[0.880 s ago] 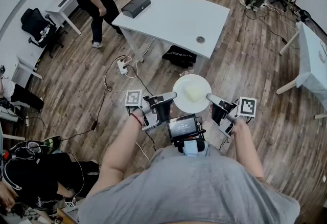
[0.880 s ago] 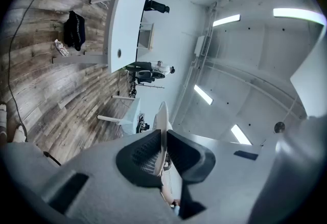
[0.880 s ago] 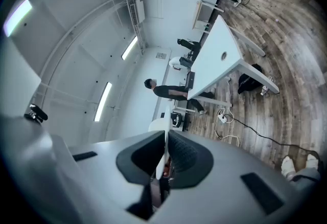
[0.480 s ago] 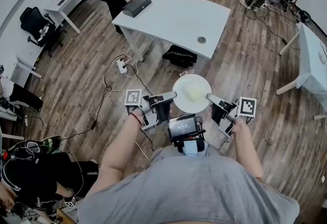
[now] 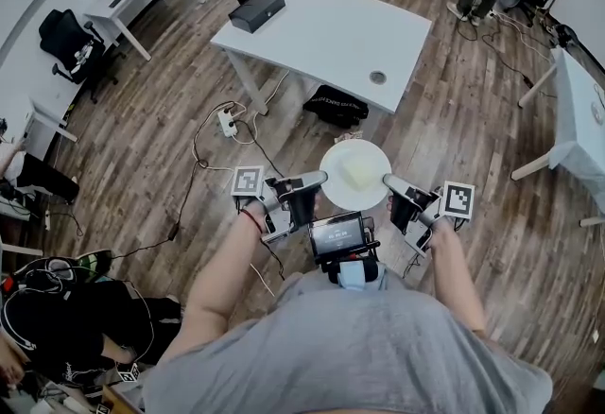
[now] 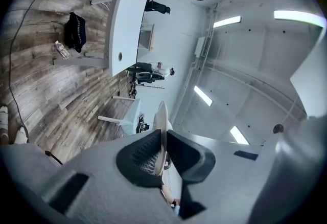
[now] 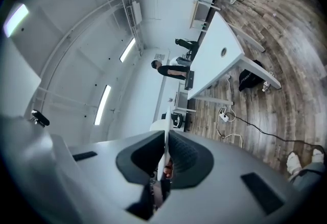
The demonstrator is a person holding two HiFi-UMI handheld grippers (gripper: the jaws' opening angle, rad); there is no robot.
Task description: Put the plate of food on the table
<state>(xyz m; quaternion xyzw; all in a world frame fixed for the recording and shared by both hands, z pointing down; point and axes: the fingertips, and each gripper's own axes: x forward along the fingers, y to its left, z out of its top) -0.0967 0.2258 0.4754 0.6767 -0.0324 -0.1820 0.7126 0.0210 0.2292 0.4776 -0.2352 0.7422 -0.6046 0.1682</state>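
Round white plate (image 5: 338, 155) with pale yellow food (image 5: 360, 172): held in air over floor, well short of the white table (image 5: 321, 39). Left gripper (image 5: 319, 178) and right gripper (image 5: 387, 180) each pinch an opposite rim edge. Risk: thin grips; uneven hands tilt the plate and the food slides off.

Bright, even light falls from long ceiling strips (image 6: 299, 15), blown out white in both gripper views. The white tabletop (image 5: 331, 34) looks evenly lit; shadows on the floor (image 5: 142, 147) are soft. Fisheye bending warps every edge; gripper-view corners go black.
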